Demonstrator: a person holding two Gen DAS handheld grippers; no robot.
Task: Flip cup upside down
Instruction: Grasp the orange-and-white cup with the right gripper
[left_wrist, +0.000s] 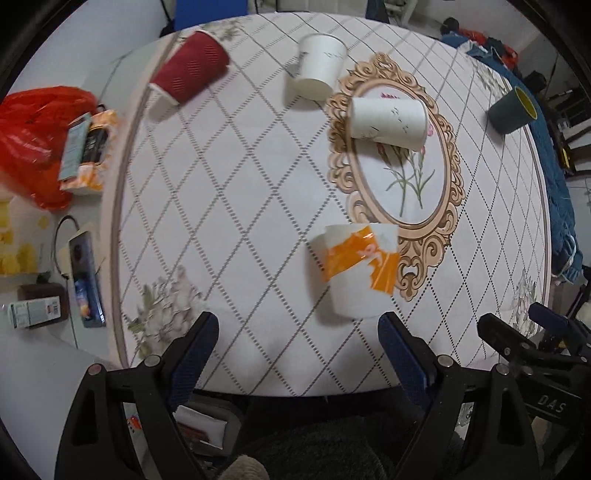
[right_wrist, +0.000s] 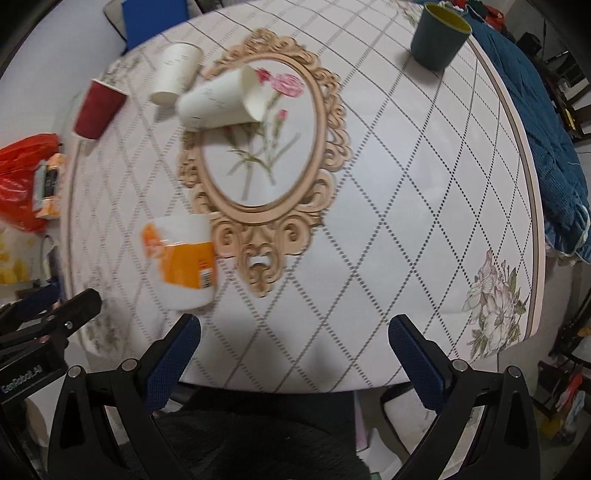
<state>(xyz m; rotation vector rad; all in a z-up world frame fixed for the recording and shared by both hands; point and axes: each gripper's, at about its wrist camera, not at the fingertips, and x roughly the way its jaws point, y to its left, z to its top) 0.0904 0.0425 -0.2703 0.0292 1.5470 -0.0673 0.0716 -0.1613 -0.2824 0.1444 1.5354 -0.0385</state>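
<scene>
We hold both tools above the near edge of the round bench (left_wrist: 258, 206) with its diamond-patterned cloth, and neither carries anything: the left hand-held gripper (left_wrist: 297, 332) has its blue-padded jaws spread wide, and so does the right hand-held gripper (right_wrist: 293, 334). The task does not say which cup we mean to turn, so we judge by nearness. The white plastic cup with the torn orange label (left_wrist: 356, 269) stands closest, just ahead of the left tool and a little toward its right finger; from the right wrist view the same cup (right_wrist: 183, 262) sits ahead and off to the left, beyond that tool's left finger. So the left hand seems the nearer one, though only slightly. Its long axis looks roughly vertical, but blur keeps us from telling whether its mouth faces up or down. Farther out, a white paper cup (left_wrist: 388, 123) lies on its side across the ornate oval frame print, long axis running left to right, its open mouth seen empty in the right view. Behind it a second white paper cup (left_wrist: 319, 66) appears to rest mouth-down, a red ribbed paper cup (left_wrist: 190, 70) sits at the far left, and a dark teal cup with a yellow interior (right_wrist: 439, 35) stands upright far right, with nothing visible inside.
</scene>
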